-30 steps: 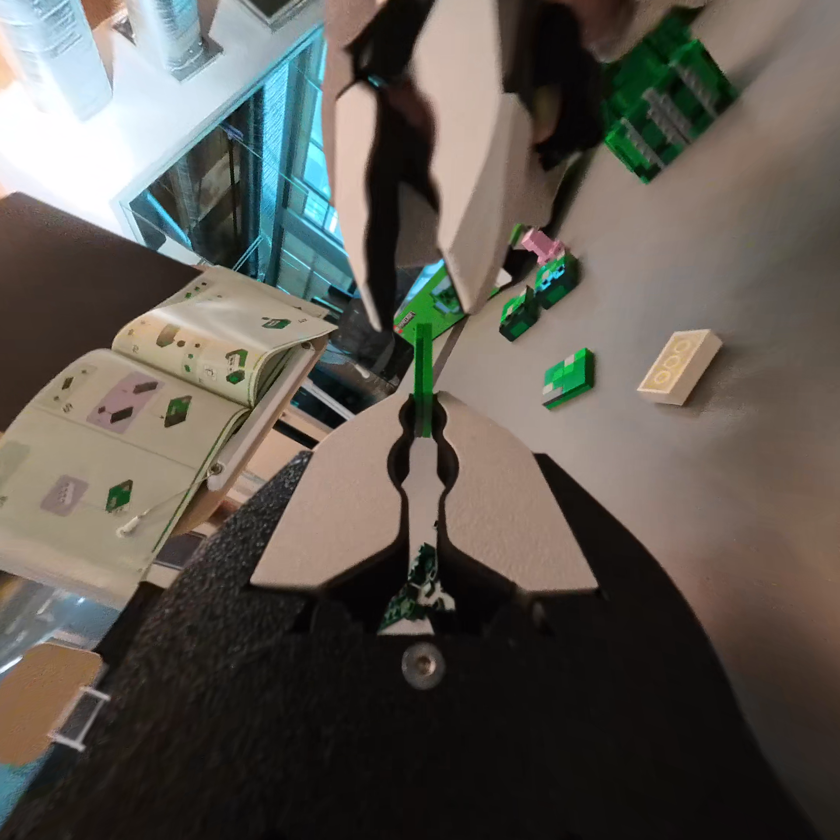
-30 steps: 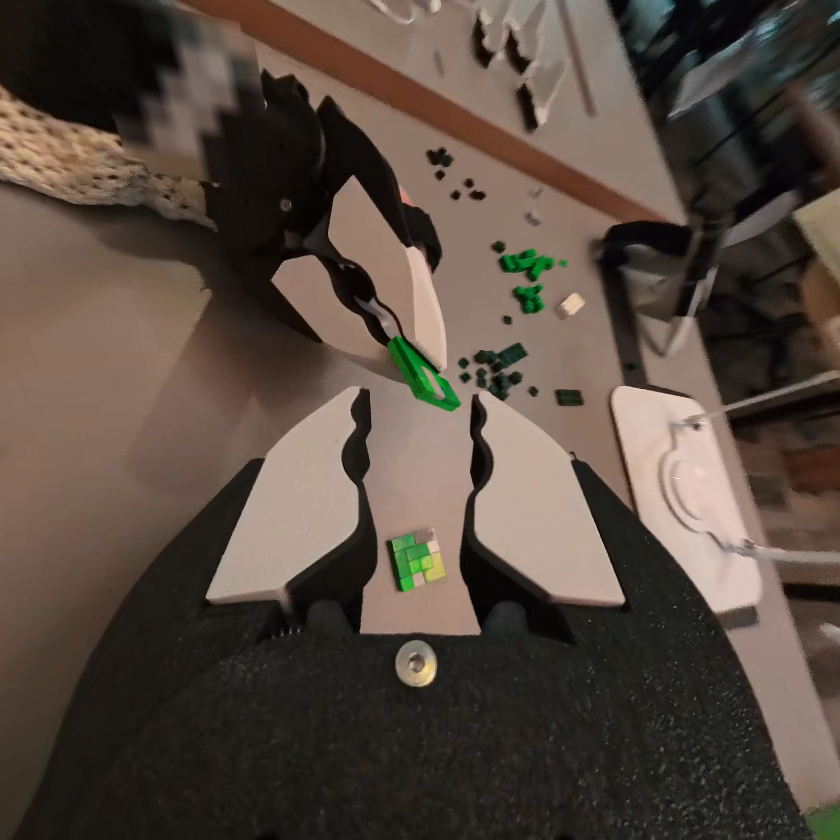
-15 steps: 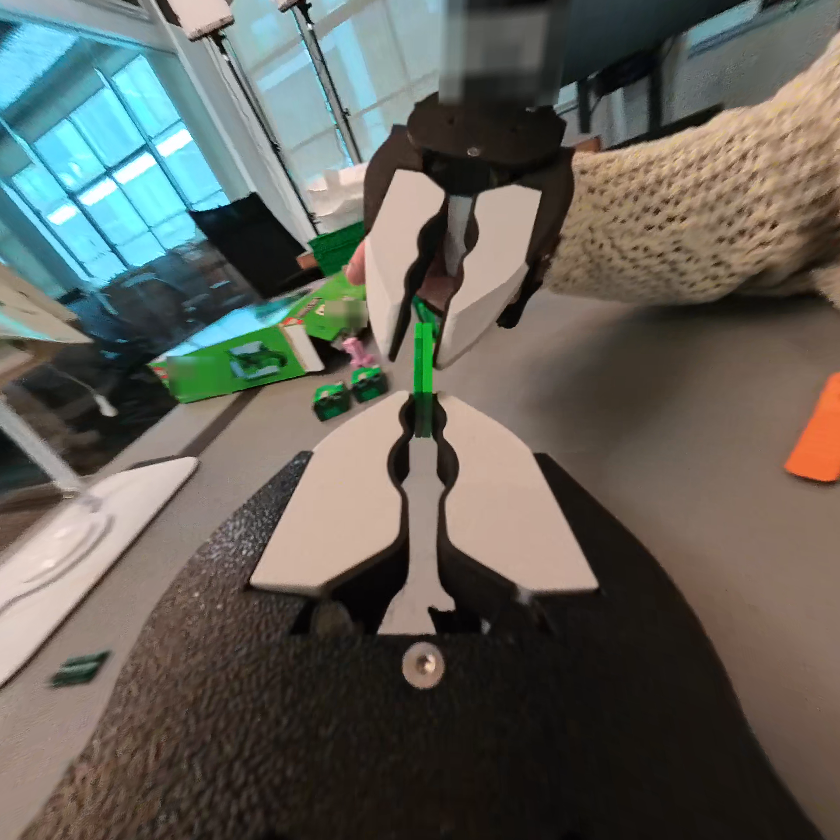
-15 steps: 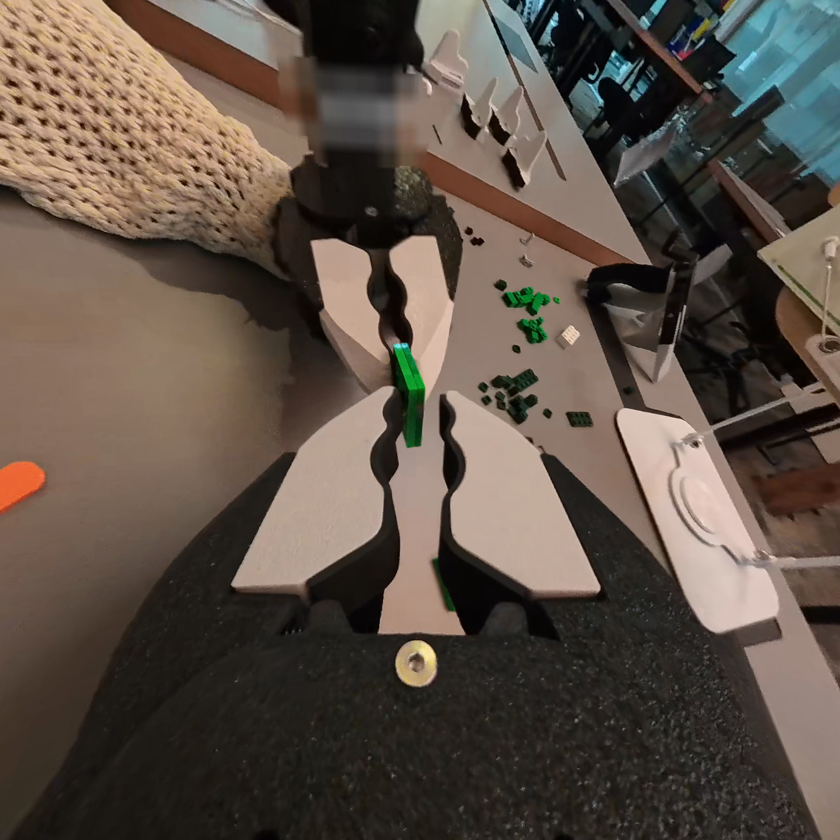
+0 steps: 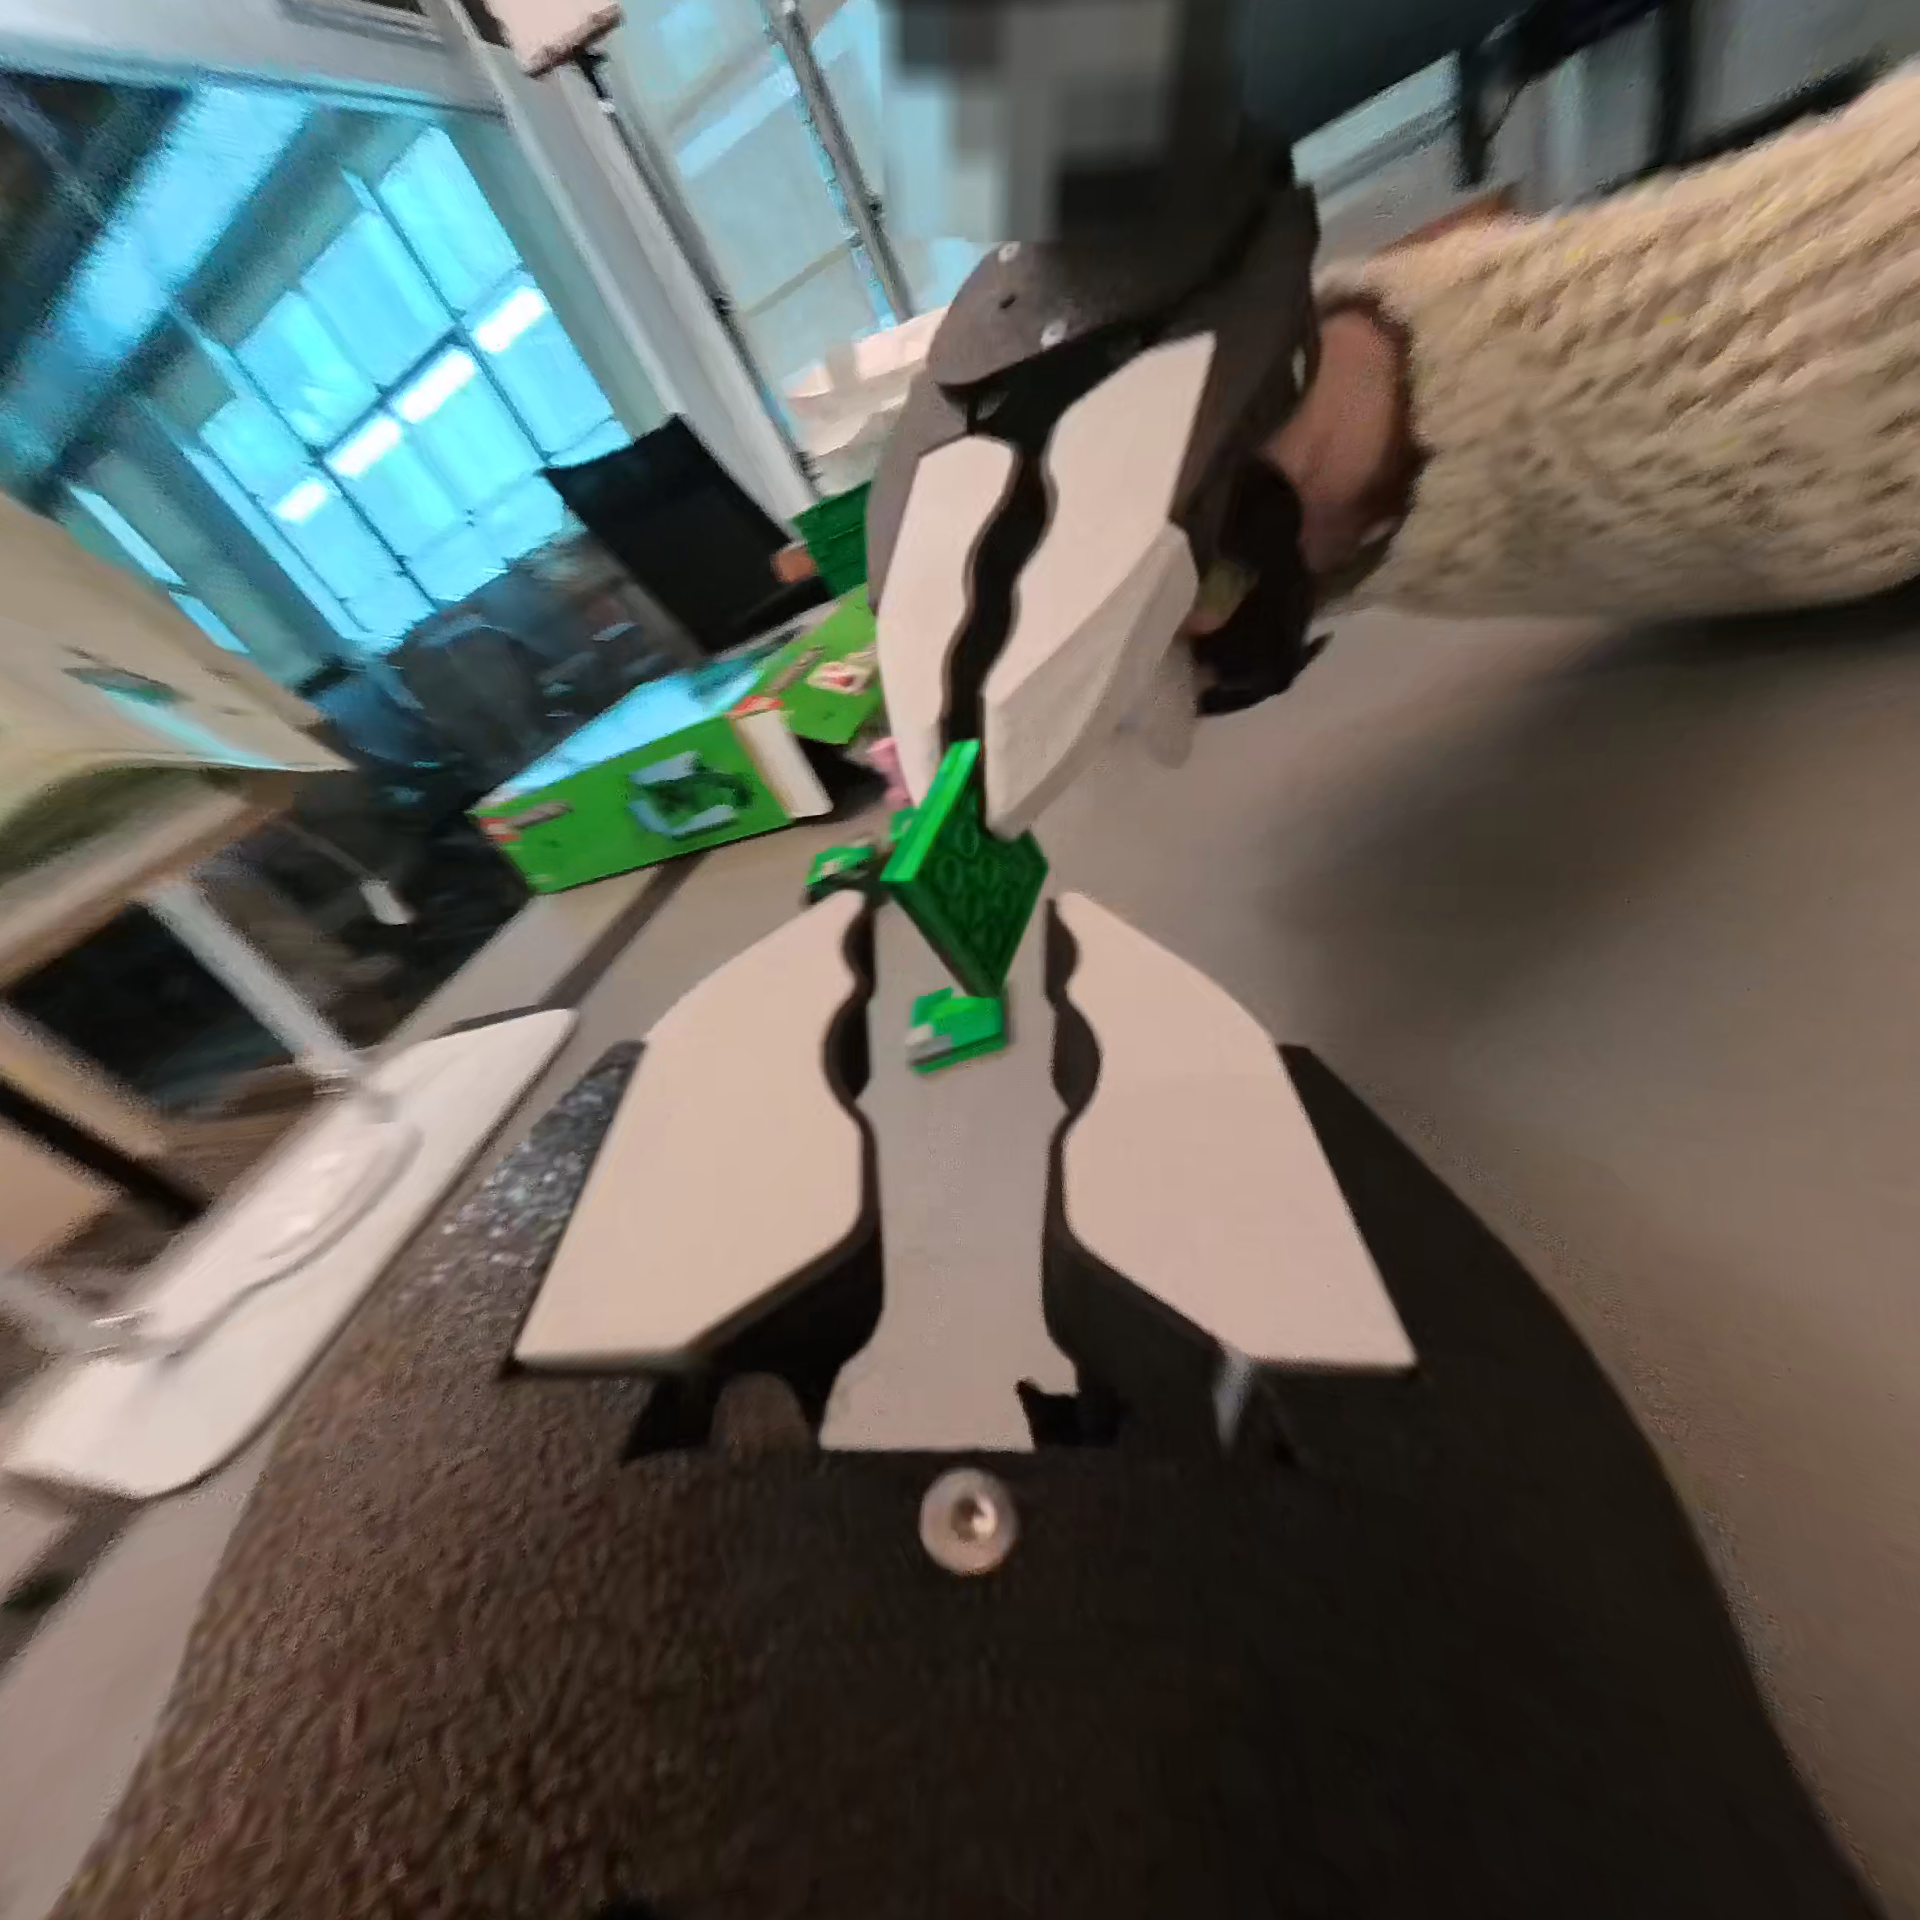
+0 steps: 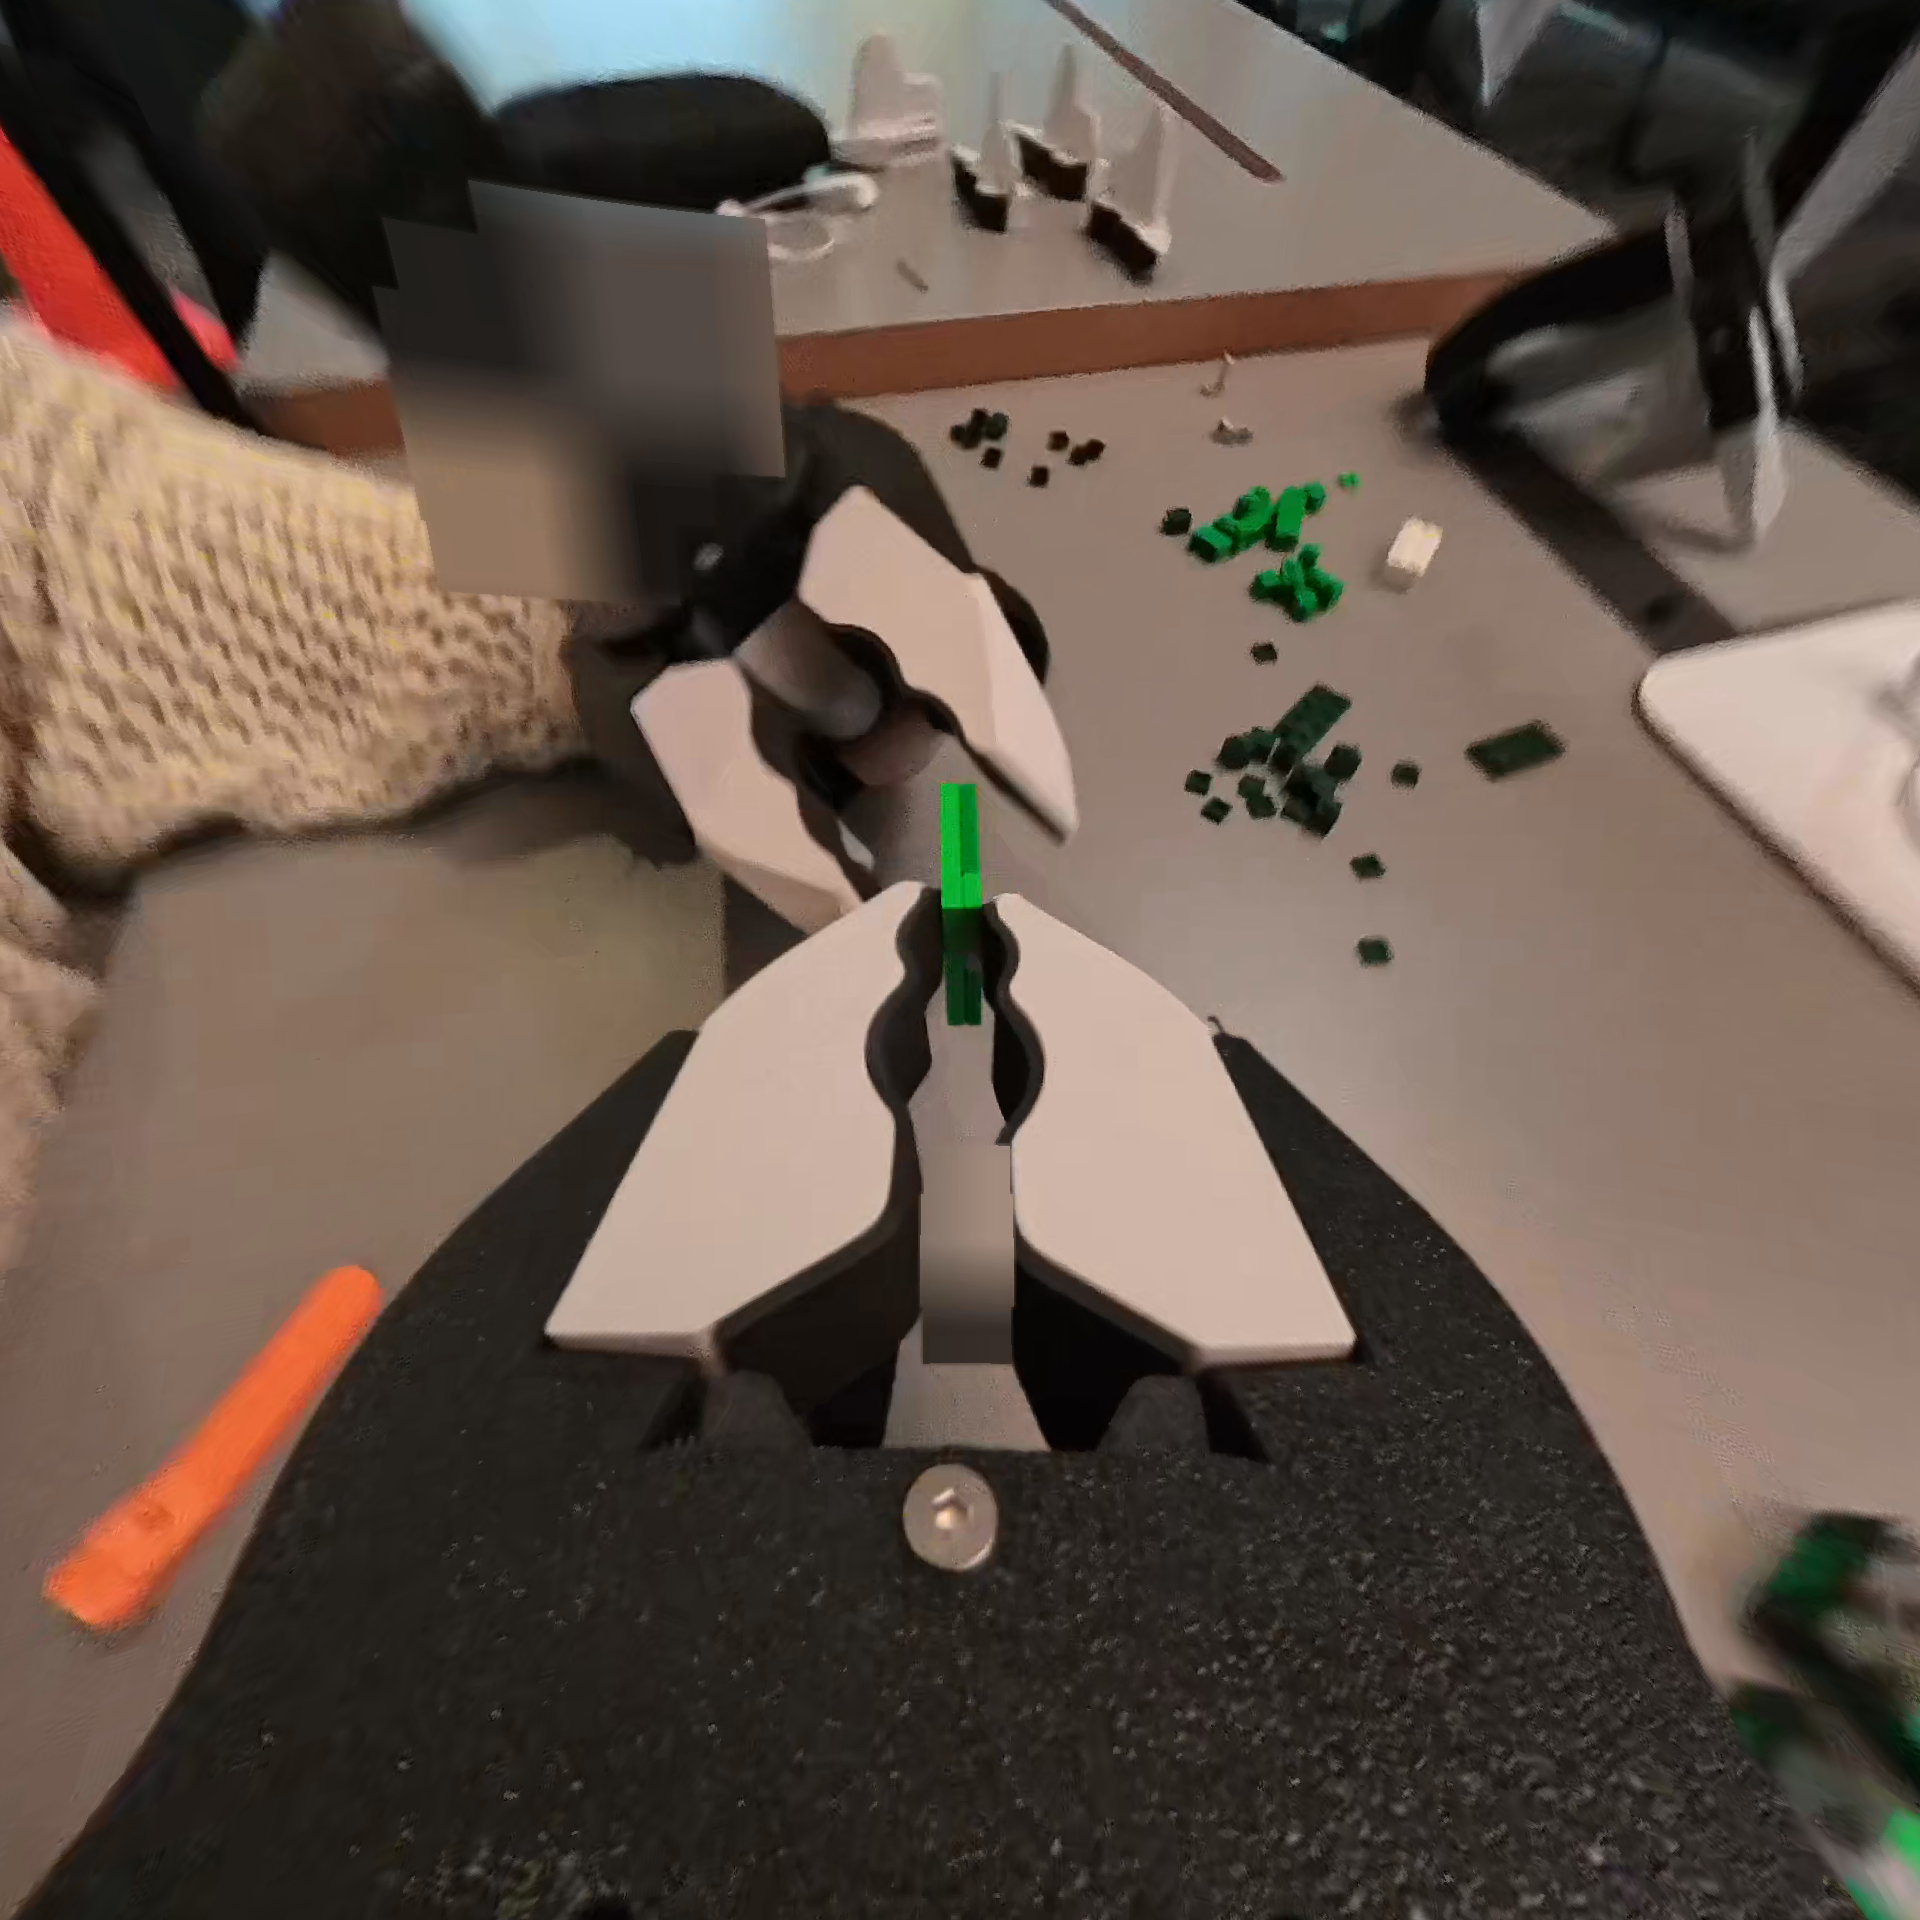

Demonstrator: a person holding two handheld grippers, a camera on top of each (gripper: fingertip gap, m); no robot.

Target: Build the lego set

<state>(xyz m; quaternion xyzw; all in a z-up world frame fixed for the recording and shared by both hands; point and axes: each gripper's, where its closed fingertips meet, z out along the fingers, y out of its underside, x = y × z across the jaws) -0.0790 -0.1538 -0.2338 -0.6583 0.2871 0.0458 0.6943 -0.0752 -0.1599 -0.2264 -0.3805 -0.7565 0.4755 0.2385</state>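
Gripping a bright green plate [image 6: 958, 904] edge-on, the right gripper [image 6: 961, 914] has its jaws pressed together on the plate's lower part, so the plate's long axis runs forward and up out of the tips. The left gripper [image 5: 961, 920] stands with jaws apart and nothing between them; in its own view the plate hangs just past its tips, underside facing the camera, with a small green assembly [image 5: 956, 1029] lying on the grey table [image 5: 1558, 883] directly beneath. Both grippers face each other tip to tip, the right one alone carrying the piece. Judged from this, the coming move turns on the plate lying straight ahead of the open left jaws and above the small assembly. Farther along the table, loose piles of bright green bricks [image 6: 1273, 545] and dark green bricks [image 6: 1288, 764] lie toward the right edge, well apart from the grippers. An orange tool [image 6: 218, 1444] lies near the left. A green box [image 5: 649, 800] sits at the far edge.
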